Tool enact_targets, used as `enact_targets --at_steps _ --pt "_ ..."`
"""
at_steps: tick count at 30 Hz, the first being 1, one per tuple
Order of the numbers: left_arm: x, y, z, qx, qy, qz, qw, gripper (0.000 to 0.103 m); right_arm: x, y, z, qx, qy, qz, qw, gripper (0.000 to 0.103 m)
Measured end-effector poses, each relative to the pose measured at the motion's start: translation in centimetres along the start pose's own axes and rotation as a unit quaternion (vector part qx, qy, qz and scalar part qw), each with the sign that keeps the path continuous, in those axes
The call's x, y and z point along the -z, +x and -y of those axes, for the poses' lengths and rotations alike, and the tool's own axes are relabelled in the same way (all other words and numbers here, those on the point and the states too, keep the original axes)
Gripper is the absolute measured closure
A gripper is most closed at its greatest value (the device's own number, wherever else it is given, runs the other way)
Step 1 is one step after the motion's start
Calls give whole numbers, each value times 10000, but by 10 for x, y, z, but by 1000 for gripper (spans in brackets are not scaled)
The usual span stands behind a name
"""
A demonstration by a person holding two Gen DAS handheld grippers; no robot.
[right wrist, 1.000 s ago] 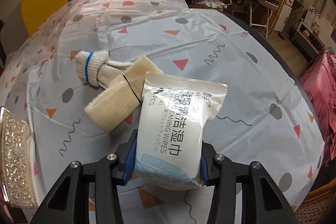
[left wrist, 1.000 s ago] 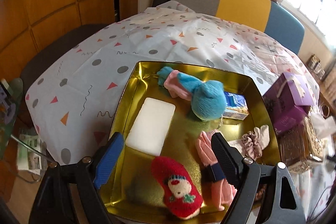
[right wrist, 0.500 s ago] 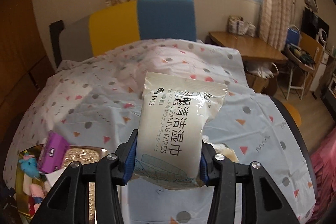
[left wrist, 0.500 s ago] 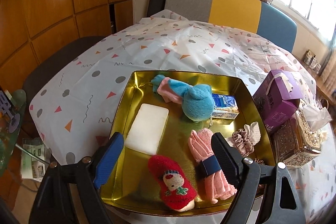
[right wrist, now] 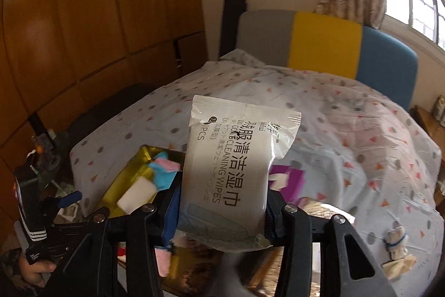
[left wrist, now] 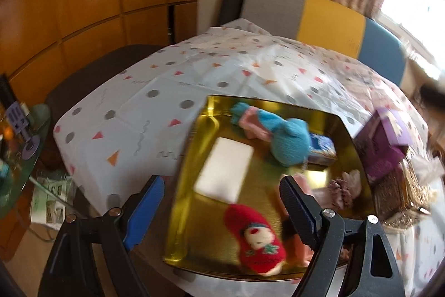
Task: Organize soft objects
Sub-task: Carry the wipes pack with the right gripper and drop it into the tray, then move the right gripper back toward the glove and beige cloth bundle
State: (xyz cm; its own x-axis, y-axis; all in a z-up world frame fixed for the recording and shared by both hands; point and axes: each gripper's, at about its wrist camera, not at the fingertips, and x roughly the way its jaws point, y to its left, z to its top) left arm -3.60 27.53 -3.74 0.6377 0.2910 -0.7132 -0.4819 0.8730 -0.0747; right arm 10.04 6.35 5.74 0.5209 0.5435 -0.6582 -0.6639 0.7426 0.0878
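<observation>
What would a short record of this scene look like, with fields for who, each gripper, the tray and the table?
who: a person with a gripper in each hand
right gripper: shut on wipes pack
left gripper: open, empty, above gold tray
tray contents: red sock, white pad, blue plush, pink items
beside tray: purple box
table: covered by patterned cloth

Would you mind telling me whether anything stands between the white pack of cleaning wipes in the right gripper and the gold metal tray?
Nothing visible does. The right gripper holds the white pack of cleaning wipes in the air, with the gold metal tray open-topped below. Free floor shows around its white rectangular pad. The left gripper hangs open at its near edge.
</observation>
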Motion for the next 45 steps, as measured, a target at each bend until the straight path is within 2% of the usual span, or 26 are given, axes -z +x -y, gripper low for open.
enact_targets --at_steps 3,8,12,17,21,25,34,45 --pt "-2 -1 -20 -186 -222 57 9996 17 8 40 -36 -598 -78 -386 9974 55" --pt "1 -1 -47 -340 -501 47 9982 17 28 107 -88 -1096 -198 -966 9891 55" --pt "5 2 -56 -371 -574 -35 9977 17 43 155 -107 -931 -233 -1419 9852 55" --pt "7 2 -52 -341 -493 -28 9982 17 60 173 -103 -988 20 -1830 9781 50" --pt "8 0 -45 -297 -418 -16 9987 17 62 164 -91 -1135 271 -1681 9788 39" --pt "7 -4 -38 -275 -328 54 9991 17 58 144 -84 -1084 301 -1440 9832 39" --pt "8 -12 -20 -232 -62 107 9997 17 49 93 -71 -505 139 -713 9961 39" --pt "10 -19 4 -156 318 156 9993 17 40 22 -27 -94 317 138 9994 39"
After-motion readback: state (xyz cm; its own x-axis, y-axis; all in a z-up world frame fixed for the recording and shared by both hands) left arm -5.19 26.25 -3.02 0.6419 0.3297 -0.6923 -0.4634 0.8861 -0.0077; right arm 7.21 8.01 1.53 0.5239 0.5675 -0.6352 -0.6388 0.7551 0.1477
